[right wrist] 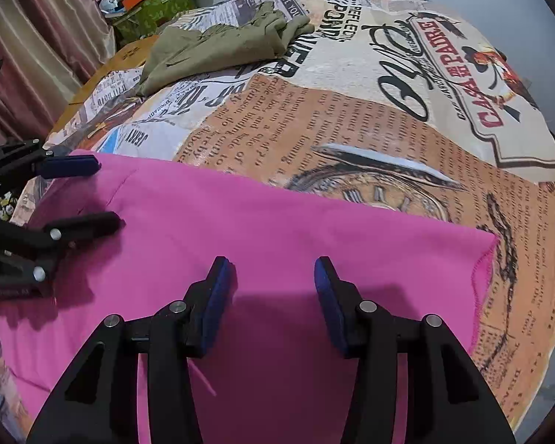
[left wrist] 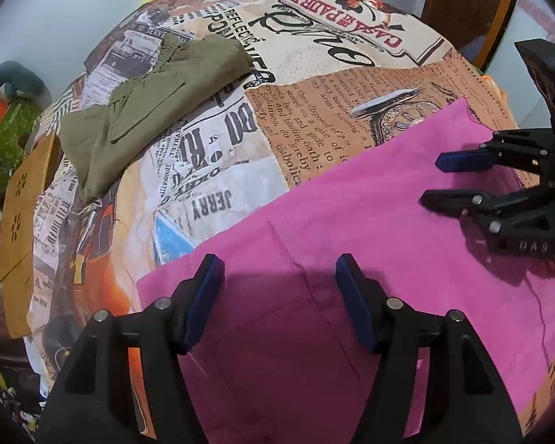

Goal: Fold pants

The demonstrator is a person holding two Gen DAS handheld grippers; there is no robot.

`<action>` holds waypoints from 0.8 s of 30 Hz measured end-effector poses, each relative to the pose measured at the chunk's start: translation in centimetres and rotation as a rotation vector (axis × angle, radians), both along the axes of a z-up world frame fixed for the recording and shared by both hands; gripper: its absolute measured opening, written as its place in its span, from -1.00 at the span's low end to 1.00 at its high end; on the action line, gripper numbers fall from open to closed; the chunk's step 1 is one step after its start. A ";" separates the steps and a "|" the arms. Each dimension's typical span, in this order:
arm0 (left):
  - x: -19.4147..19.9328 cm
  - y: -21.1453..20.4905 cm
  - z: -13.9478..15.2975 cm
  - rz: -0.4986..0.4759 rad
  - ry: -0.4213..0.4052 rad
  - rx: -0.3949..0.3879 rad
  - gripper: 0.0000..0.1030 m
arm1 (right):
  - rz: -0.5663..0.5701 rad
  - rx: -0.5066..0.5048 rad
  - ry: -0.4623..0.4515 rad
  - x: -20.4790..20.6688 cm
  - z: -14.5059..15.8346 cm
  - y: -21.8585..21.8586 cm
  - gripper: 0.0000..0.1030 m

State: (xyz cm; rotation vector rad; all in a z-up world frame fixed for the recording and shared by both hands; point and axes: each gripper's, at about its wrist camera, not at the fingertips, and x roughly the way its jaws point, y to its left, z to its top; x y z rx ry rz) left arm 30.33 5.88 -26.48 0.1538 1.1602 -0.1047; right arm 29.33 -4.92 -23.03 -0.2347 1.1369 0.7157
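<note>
Left wrist view: left gripper [left wrist: 279, 298] released, jaws apart, nothing between them, hovering over pink pants [left wrist: 370, 244] lying flat along near edge of bed. Pants' long axis running left-right across the view; left end of the fabric just beside this gripper, so left hand nearer that end. Right gripper [left wrist: 434, 179] in from the right edge, also apart, over the cloth. Olive pants [left wrist: 148, 111] bunched at far-left side of bed. Newspaper-print bedspread [left wrist: 314, 85] readable: "CASA DE PADRE", "JERRY".

Right wrist view: right gripper [right wrist: 273, 296] released, empty, above pink pants [right wrist: 277, 229]; serged hem end [right wrist: 481, 281] just right of it, so right hand nearer that end. Left gripper [right wrist: 103, 192] at left, apart. Print on bedspread [right wrist: 351, 111]: "CASA DE PADRE", "JERRY", "REFLECTI".
</note>
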 end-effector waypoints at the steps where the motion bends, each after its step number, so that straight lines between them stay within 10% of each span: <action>1: -0.5 0.2 0.2 -0.001 -0.010 -0.002 0.28 | -0.007 -0.008 -0.014 -0.2 0.2 -0.4 -0.15; 24: -8.4 3.3 5.0 0.127 -0.157 -0.089 0.44 | -0.183 -0.039 -0.167 -6.0 4.5 -7.0 0.01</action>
